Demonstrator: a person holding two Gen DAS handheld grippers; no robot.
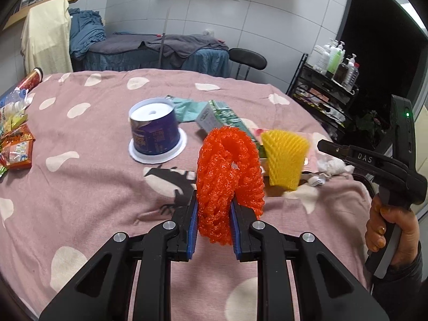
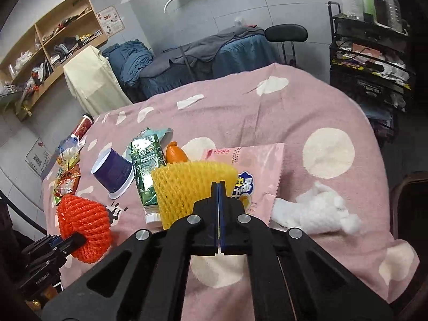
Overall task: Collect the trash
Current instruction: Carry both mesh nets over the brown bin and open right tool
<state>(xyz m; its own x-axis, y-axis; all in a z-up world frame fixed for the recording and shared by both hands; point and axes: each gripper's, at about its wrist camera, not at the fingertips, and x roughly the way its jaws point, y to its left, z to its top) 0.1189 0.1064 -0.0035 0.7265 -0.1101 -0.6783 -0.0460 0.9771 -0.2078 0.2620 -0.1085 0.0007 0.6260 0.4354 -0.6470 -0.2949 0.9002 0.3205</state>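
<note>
- Left tongs (image 1: 214,214) squeezed tight on a bumpy orange foam net (image 1: 227,176), curled into a ring and lifted off the pink spotted blanket (image 1: 80,187).
- Right tongs (image 2: 219,206) pressed fully together, blue pads touching, nothing seen between them.
- Just past the right tongs' tips: a yellow foam net (image 2: 187,190), holey like a honeycomb, shaped like a fan. Whether tips touch it, cannot tell.
- Behind the yellow net: a flat shiny pink snack bag (image 2: 251,165) with zigzag edges.
- Right of the right tongs: a fluffy white clump (image 2: 315,208), soft like cotton.
- Left of the yellow net: a green drink carton (image 2: 147,165), boxy, lying down, white cap toward the tongs.
- Beyond the carton: a small orange fruit (image 2: 175,155), round and smooth.
- Ahead and left of the left tongs: a round purple paper tub (image 1: 153,128), upside down on its wide white rim.
- Far left of the left tongs: crinkly bright wrappers (image 1: 17,147) and a red tube can (image 1: 32,79).
- A hand (image 1: 393,230) wrapped around the right tongs' black handle.
</note>
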